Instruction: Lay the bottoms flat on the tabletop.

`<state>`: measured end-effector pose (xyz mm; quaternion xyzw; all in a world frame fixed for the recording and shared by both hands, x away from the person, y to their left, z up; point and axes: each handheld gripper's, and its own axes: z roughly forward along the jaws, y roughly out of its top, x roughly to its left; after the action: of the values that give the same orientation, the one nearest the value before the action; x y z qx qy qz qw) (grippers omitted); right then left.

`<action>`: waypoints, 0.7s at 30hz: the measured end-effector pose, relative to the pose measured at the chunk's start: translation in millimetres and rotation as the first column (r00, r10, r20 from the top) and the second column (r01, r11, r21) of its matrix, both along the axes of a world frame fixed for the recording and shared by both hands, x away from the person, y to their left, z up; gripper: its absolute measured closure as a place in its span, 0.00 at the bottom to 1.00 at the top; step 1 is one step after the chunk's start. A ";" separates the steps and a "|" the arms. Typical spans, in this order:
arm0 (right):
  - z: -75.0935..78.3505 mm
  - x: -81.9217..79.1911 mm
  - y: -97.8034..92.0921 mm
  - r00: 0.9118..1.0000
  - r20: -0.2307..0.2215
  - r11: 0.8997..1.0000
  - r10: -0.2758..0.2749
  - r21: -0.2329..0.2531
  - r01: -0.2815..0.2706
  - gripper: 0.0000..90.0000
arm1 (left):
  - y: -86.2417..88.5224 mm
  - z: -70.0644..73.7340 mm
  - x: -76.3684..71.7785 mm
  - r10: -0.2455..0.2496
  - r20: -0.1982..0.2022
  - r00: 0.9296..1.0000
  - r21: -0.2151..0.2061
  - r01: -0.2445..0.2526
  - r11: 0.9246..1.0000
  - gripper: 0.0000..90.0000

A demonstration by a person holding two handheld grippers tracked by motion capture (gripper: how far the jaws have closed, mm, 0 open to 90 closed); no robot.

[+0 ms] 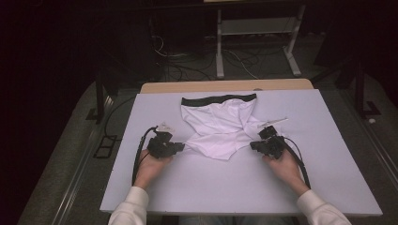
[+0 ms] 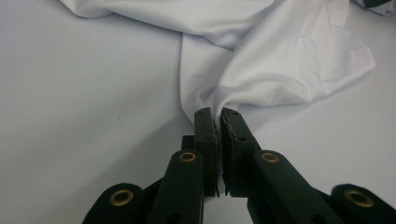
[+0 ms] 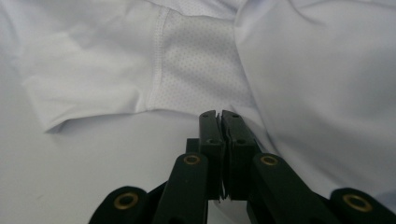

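1. Left gripper (image 2: 217, 116) fingers (image 2: 205, 133) pinch a shorts (image 1: 219, 126) hem; right gripper (image 3: 219, 116) fingers closed at the other hem, cloth between them uncertain.
2. Shorts lie mid-bench (image 1: 328, 154), rumpled, waistband far side.
3. Judged: corners taken; spreading or folding remains.

No legible text, label, brand, number or sign appears on the white garment (image 1: 220, 129), the table (image 1: 328, 154) or elsewhere.
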<state>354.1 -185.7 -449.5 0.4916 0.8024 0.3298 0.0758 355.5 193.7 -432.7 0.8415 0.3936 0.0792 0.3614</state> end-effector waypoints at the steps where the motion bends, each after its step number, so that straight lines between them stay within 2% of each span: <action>1: 4.2 -1.1 -5.9 1.000 -0.007 0.999 0.000 0.036 0.000 0.96 | 1.1 0.5 0.2 0.001 0.002 1.000 -0.001 -0.001 1.000 0.94; 4: 25.4 -8.0 -27.1 1.000 0.018 0.989 -0.009 0.148 0.006 0.96 | 3.9 0.4 1.9 0.006 0.000 1.000 -0.009 -0.006 1.000 0.94; 7: 49.7 -14.9 -52.6 0.996 0.072 0.968 -0.044 0.250 0.025 0.96 | 5.8 0.6 3.3 0.018 -0.002 1.000 -0.015 -0.018 1.000 0.94; 10: 64.2 -16.6 -77.5 0.987 0.114 0.948 -0.110 0.312 0.069 0.96 | 8.5 1.7 3.6 0.026 0.000 1.000 -0.021 -0.026 0.999 0.94; 11: 66.9 -15.8 -89.4 0.982 0.120 0.937 -0.145 0.335 0.098 0.96 | 9.2 1.9 3.8 0.028 0.002 1.000 -0.020 -0.028 0.999 0.94; 15: 66.5 -10.0 -125.8 0.961 0.123 0.905 -0.249 0.382 0.186 0.96 | 13.8 2.4 5.4 0.044 0.002 0.999 -0.026 -0.044 0.999 0.94; 16: 64.3 -6.9 -137.6 0.951 0.121 0.894 -0.283 0.393 0.216 0.96 | 15.4 2.1 6.2 0.048 0.001 0.999 -0.023 -0.048 0.999 0.94; 19: 54.5 2.3 -164.2 0.926 0.120 0.870 -0.359 0.401 0.286 0.96 | 19.0 0.6 7.8 0.064 -0.008 0.998 -0.025 -0.064 0.998 0.94; 21: 43.4 8.5 -179.4 0.911 0.090 0.849 -0.402 0.410 0.334 0.96 | 19.4 1.0 7.9 0.073 -0.008 0.997 -0.030 -0.073 0.997 0.93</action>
<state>362.6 -365.1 -406.2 0.6111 0.6025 0.5017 0.1086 363.4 213.2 -431.7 0.8212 0.4267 0.0834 0.3697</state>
